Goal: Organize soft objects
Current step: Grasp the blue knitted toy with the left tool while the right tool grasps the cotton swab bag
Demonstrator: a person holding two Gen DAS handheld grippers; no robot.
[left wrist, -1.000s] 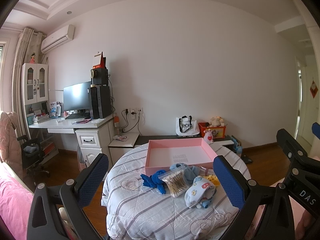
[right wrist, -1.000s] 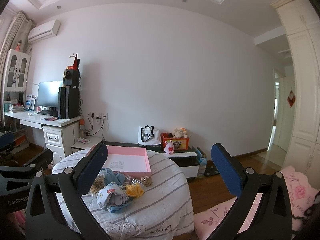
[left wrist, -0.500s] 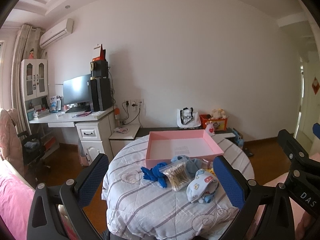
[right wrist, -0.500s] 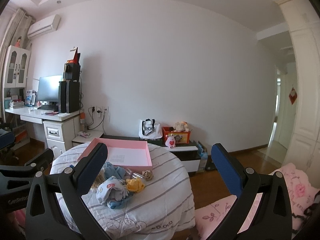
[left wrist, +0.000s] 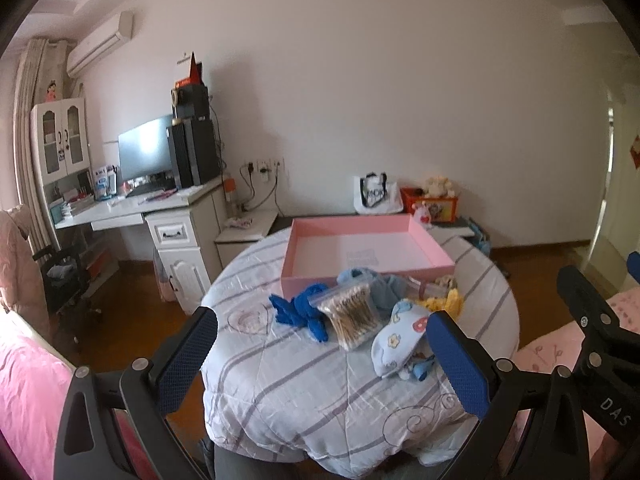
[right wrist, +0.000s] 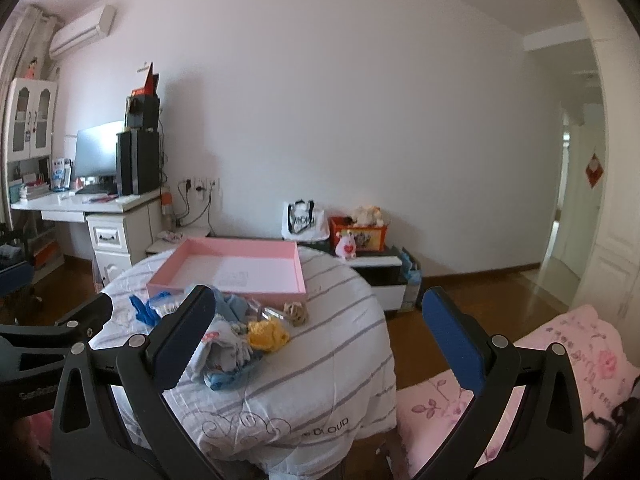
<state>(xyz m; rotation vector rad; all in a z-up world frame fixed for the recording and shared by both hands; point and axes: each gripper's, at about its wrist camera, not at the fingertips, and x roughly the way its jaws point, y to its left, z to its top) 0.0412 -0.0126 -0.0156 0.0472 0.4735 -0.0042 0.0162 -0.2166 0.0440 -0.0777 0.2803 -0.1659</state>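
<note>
left wrist view: the left gripper (left wrist: pixel 320 354) hangs short of a round table (left wrist: pixel 280 384) draped in a striped quilt, its blue-padded jaws spread wide with nothing between them. in the right wrist view the right gripper (right wrist: pixel 316 332) is likewise wide apart and empty, aimed past the table's right edge.

the soft things lie heaped on the quilt just in front of an empty pink tray (left wrist: pixel 434 249): a crumpled dark blue cloth (left wrist: pixel 298 312), a clear zip bag of cotton swabs (left wrist: pixel 352 314) resting against it, a light blue garment (left wrist: pixel 384 286) touching the tray's near wall, a patterned white baby garment (left wrist: pixel 400 334) nearest the camera, a yellow knitted piece (right wrist: pixel 268 333) and a small tan plush toy (right wrist: pixel 297 312) to the right.

none has been picked up, so the sorting looks barely begun. all appear light and limp; fabric will likely sag and trail, so a pinch on a bunched fold near the middle should hold better than an edge. the swab bag looks slick and may slide, so its gathered top seems the safer hold. pieces overlap, so lifting one may drag its neighbour.
</note>
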